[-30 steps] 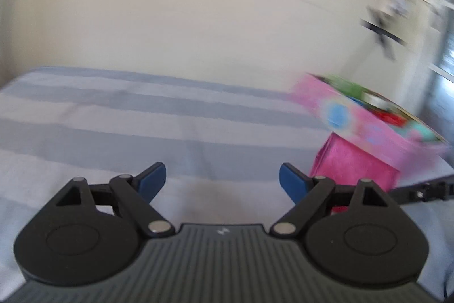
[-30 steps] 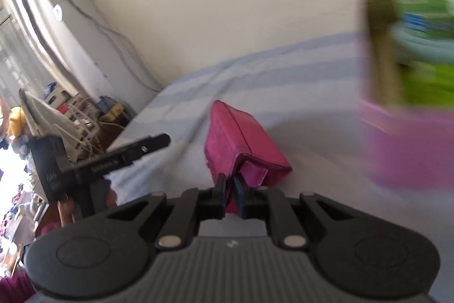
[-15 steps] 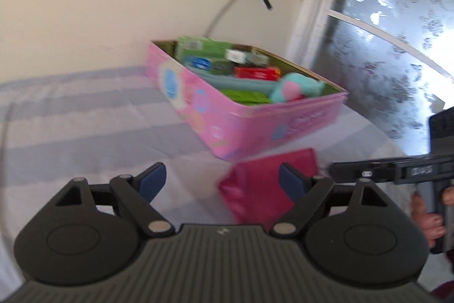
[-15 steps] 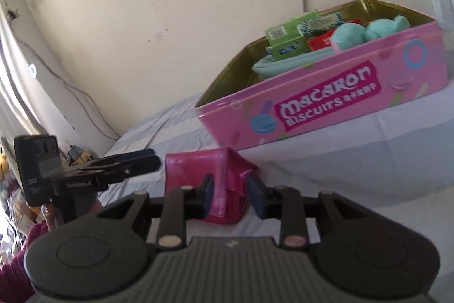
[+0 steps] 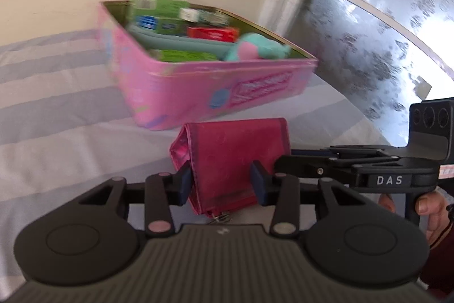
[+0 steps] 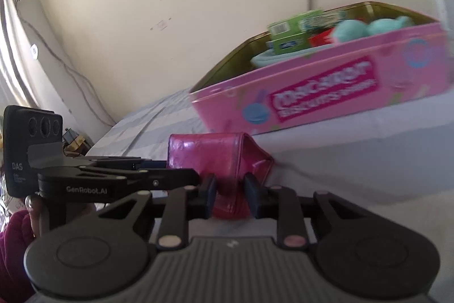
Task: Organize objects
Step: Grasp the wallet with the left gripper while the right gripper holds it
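Observation:
A magenta wallet [image 5: 232,149] lies on the striped bed just in front of a pink biscuit tin [image 5: 198,93]. My left gripper [image 5: 222,185] is shut on the wallet's near end, with a blue pad pressing each side. In the right wrist view the same wallet [image 6: 210,152] sits between the pads of my right gripper [image 6: 231,196], whose jaws are closing and touch its folded edge. Each gripper shows in the other's view: the right gripper [image 5: 286,158] at the wallet's right side, the left gripper [image 6: 181,169] at its left.
The open tin [image 6: 312,110] holds green boxes [image 5: 159,7], a red box [image 5: 211,33] and a teal plush [image 5: 255,50]. A frosted window [image 5: 383,19] stands right of the bed. A curtain and floor clutter [image 6: 73,138] lie off the bed's left edge. A hand [image 5: 428,212] holds the right gripper.
My left gripper swung right toward the tin, came up to the wallet and closed on it. The right gripper loosened on the wallet, then narrowed again around its folded edge.

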Motion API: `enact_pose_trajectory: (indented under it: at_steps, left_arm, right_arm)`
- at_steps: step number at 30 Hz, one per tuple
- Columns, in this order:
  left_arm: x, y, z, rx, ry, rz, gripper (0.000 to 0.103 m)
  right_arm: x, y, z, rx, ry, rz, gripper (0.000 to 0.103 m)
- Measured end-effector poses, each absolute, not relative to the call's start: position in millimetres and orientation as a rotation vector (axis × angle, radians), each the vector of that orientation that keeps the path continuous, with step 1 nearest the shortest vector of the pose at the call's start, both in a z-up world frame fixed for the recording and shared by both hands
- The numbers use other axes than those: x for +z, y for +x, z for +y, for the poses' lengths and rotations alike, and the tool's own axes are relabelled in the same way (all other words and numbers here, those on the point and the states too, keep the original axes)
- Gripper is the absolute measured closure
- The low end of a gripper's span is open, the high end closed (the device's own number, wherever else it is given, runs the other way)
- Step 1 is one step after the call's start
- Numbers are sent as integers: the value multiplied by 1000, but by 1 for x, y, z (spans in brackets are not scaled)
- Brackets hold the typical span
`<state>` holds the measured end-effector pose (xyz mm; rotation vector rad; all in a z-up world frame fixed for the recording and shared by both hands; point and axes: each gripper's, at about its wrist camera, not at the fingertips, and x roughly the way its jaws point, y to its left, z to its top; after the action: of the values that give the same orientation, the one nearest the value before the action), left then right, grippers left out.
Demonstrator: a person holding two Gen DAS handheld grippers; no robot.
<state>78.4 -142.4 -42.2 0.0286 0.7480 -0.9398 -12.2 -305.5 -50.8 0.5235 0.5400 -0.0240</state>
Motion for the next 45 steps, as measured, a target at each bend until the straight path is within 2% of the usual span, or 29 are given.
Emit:
enact_pose_trajectory:
  at_steps: [5,16,19,22,34,45]
  left_arm:
    - [-39,59,-192,-973,111,721,53]
    - [-33,34,-270,-1036,231,689,52]
    - [-33,29,-283,-1020,257,680,45]
    - [-34,26,-287,-1003,260,674,41]
    - [-35,29,-287,-990,231,696,39]
    - [-36,30,-286,-995,223,696,38]
  right_arm:
    - [-53,-47,-328,-95,542,513,80]
    - [-62,-110,-373,-226,610,425,80]
    - [-64,-117,-382,-228,634,408,80]
    - [-67,-118,-385,-221,637,399,80]
    - [-71,-121,-386,-218,664,376,77]
    - [-68,-120,-373,-257,577,371,75]
